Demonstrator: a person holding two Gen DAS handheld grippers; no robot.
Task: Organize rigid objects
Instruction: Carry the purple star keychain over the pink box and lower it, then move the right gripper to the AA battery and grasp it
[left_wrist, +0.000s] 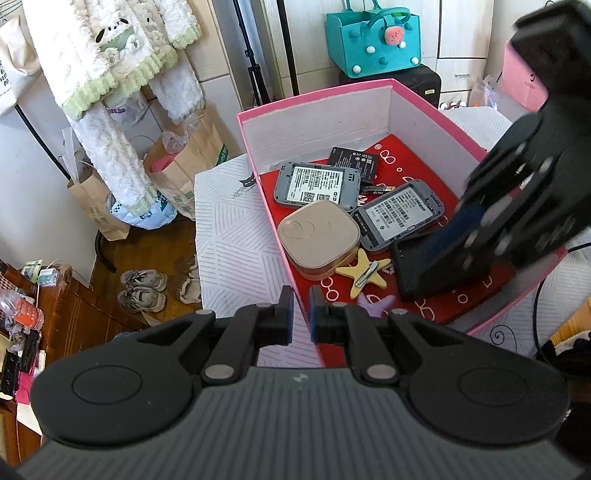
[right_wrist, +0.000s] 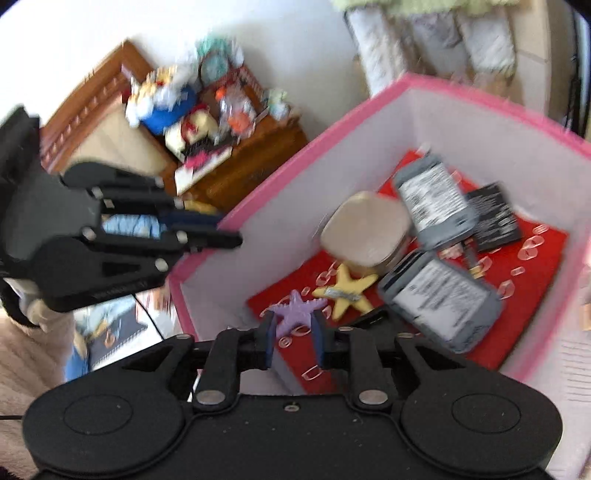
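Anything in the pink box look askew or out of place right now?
Yes: the two grey devices lie label-side up at skewed angles, the nearer one overlapping the black slab. Nothing looks spilled or broken.

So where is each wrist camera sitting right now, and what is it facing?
Left wrist: behind the left gripper, at the pink box's near corner, looking over its contents; right gripper reaches in from the right.
Right wrist: behind the right gripper, above the box, over the purple starfish clip; left gripper at left.
Shared: box, yellow starfish clip, tan square case.
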